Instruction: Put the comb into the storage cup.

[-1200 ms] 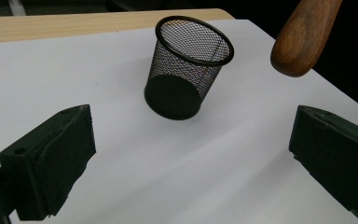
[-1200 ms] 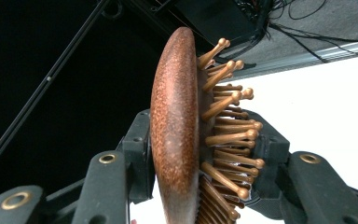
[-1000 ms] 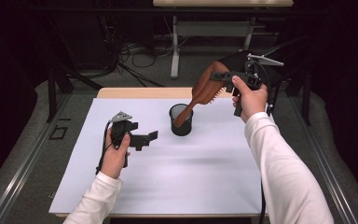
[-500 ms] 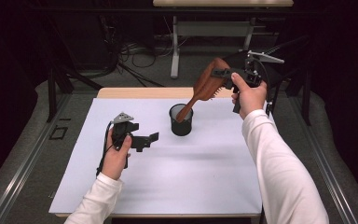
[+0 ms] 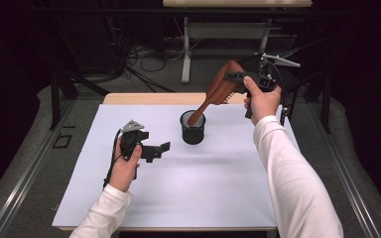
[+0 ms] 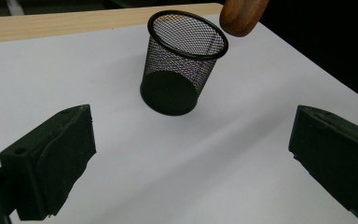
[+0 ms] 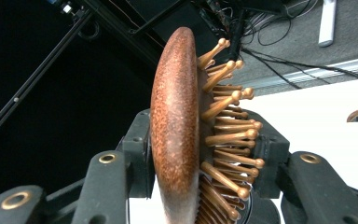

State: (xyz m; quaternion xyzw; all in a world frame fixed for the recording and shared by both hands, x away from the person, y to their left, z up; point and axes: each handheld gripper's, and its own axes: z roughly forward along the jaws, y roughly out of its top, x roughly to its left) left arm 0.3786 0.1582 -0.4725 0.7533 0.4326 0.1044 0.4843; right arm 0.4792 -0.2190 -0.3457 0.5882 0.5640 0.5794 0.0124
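Wooden hairbrush (image 5: 222, 88), seemingly unbranded, sits clenched in right gripper (image 5: 239, 77); left gripper (image 5: 159, 149) fingers released.

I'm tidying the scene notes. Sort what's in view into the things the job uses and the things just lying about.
In the job:
- brush, head clamped in the right tongs, handle end in the cup
- mesh cup
- left tongs, open, apart from the cup

Lying about:
- white mat
- cables on the floor behind the table
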